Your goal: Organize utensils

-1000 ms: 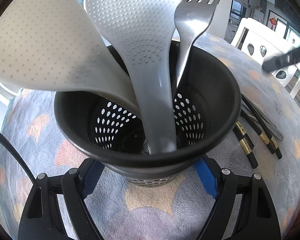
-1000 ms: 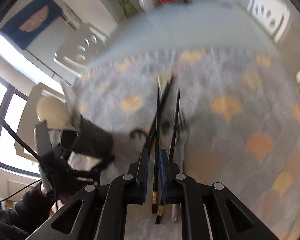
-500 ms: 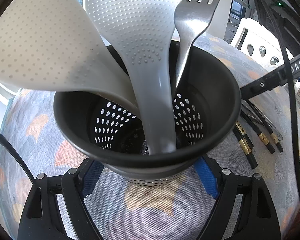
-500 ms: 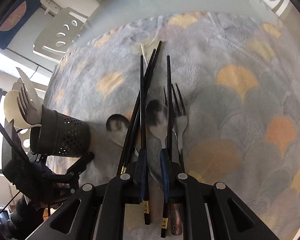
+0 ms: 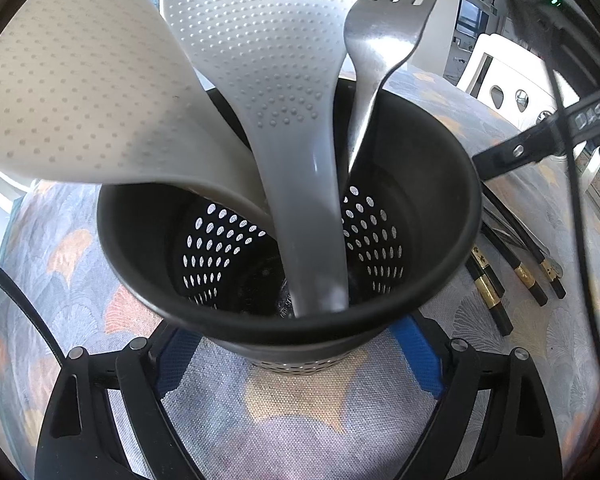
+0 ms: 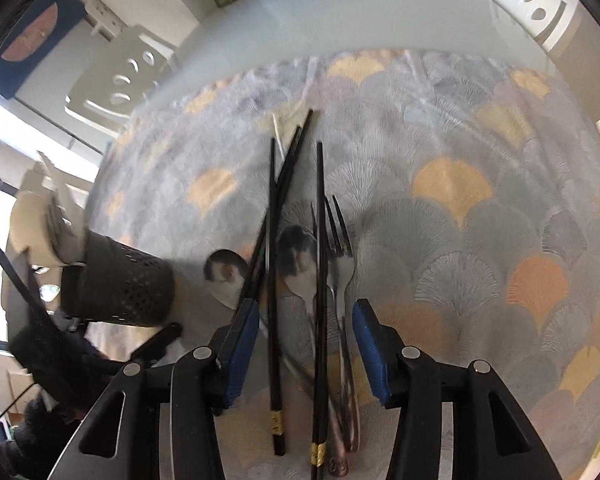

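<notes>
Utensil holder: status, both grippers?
Left gripper straddles holder, pads off. Right gripper, jaws just opening, over chopsticks; nothing gripped. Fork, spoons tangled among them.

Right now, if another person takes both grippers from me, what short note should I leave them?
Left gripper: fingers around the base of the black holder, jaws just opened further; whether the pads still press is unclear.
Right gripper: open, jaws just opened; it hovers over the utensil pile, gripping nothing.
Done: two rice paddles and one fork stand in the holder.
Left: black chopsticks, two spoons and a fork lie on the tablecloth beside the holder. Pick them up and drop them in.
</notes>
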Demonstrator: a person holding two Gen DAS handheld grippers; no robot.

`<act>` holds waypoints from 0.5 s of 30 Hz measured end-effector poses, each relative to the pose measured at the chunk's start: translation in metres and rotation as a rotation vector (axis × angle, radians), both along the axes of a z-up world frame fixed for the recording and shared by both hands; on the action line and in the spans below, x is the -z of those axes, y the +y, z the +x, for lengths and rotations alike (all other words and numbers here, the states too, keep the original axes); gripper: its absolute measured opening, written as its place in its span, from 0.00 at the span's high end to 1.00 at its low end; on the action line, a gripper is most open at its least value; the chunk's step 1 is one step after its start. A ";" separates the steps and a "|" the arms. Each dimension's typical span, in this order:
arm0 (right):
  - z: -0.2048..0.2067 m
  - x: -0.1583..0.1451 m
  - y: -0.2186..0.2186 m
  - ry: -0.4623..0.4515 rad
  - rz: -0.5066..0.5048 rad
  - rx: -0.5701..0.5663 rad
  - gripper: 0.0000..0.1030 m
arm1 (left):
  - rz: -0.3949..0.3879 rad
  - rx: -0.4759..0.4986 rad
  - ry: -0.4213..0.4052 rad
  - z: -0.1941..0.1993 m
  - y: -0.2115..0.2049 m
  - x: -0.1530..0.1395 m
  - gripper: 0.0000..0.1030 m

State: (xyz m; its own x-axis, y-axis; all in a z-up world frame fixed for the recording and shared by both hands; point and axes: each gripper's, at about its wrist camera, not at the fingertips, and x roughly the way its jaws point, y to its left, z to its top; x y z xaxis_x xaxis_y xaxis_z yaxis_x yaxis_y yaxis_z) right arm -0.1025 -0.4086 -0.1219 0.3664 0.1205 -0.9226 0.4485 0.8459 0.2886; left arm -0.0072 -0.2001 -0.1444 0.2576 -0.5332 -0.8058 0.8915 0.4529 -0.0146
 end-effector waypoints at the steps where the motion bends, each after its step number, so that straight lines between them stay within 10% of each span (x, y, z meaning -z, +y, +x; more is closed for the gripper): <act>1: 0.003 0.005 0.001 0.005 0.000 0.001 0.55 | 0.000 0.000 0.000 0.000 0.000 0.000 0.14; 9: 0.011 0.010 0.005 -0.010 -0.105 0.002 0.93 | 0.000 0.000 0.000 0.000 0.000 0.000 0.14; 15: -0.010 -0.021 0.006 -0.114 -0.090 0.003 0.95 | 0.000 0.000 0.000 0.000 0.000 0.000 0.14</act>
